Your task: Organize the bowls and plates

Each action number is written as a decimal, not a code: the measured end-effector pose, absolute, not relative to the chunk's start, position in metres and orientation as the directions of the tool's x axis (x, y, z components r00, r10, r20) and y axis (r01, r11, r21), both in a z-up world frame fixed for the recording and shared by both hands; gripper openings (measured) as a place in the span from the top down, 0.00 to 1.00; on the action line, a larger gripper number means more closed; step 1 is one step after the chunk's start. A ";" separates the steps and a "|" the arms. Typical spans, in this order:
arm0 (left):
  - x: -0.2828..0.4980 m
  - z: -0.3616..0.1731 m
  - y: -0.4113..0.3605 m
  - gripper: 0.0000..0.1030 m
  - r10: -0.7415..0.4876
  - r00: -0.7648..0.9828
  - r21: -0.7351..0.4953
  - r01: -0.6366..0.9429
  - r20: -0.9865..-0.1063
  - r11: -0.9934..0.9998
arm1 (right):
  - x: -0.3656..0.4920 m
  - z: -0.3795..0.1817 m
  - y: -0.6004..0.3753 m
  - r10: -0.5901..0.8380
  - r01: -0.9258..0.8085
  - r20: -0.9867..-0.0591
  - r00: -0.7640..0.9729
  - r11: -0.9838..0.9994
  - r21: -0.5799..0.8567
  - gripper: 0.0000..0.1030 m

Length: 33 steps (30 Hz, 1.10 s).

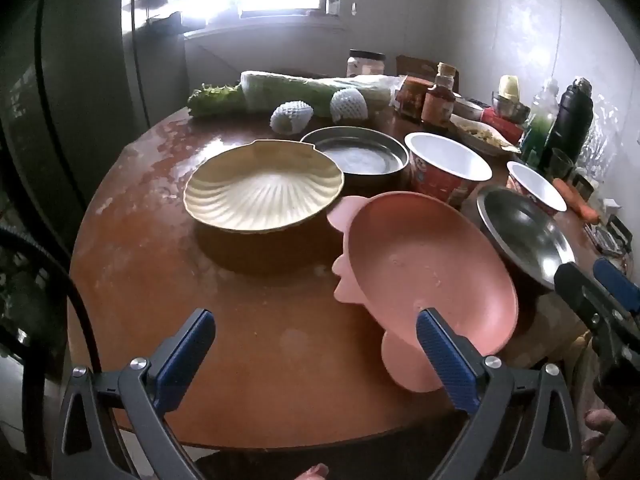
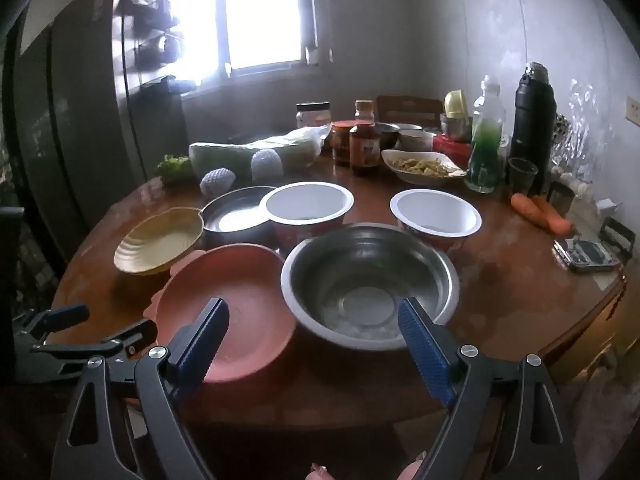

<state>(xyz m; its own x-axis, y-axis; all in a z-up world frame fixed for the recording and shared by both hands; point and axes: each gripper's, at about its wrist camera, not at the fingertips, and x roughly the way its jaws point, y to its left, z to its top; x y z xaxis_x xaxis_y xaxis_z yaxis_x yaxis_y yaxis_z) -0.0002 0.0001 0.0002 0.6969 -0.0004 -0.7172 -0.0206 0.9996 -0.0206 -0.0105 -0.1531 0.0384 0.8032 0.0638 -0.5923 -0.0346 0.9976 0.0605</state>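
Observation:
On the round brown table (image 1: 168,280) stand a cream shell-shaped plate (image 1: 264,194), a pink scalloped plate (image 1: 432,264), a flat steel dish (image 1: 356,154), a steel bowl (image 2: 368,276) and two white-lined paper bowls (image 2: 308,206) (image 2: 436,212). My left gripper (image 1: 316,328) is open above the table's near edge, its right finger overlapping the pink plate's near rim. My right gripper (image 2: 312,320) hangs open before the steel bowl (image 1: 524,232), nothing between its fingers. The pink plate (image 2: 232,304) lies left of that bowl, the shell plate (image 2: 160,246) and steel dish (image 2: 236,216) farther back.
The back of the table holds wrapped vegetables (image 1: 304,88), foam-netted fruit (image 2: 218,182), jars and sauce bottles (image 2: 364,144), a dish of food (image 2: 424,166), a green bottle (image 2: 486,148), a black flask (image 2: 534,120) and carrots (image 2: 540,208). A refrigerator (image 2: 80,120) stands left.

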 end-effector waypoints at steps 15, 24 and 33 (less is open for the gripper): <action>-0.009 0.009 0.001 0.02 0.000 0.691 -0.032 -0.034 -0.723 0.999 | -0.021 0.032 -0.149 0.107 -0.064 -0.611 0.784 0.994 0.091 0.15; -0.012 0.011 0.003 0.02 -0.006 0.697 -0.037 -0.028 -0.717 0.999 | -0.023 0.036 -0.151 0.105 -0.061 -0.605 0.789 0.994 0.092 0.15; -0.016 0.014 -0.001 0.02 0.000 0.704 -0.032 -0.031 -0.710 0.999 | -0.024 0.039 -0.151 0.101 -0.064 -0.599 0.794 0.995 0.082 0.15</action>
<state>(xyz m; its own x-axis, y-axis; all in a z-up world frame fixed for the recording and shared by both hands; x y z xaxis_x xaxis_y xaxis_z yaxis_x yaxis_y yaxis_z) -0.0164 -0.0006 0.0144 0.7042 -0.0004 -0.7100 -0.0312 0.9990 -0.0316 -0.0240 -0.1512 0.0387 0.7944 0.1011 -0.5989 -0.0644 0.9945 0.0824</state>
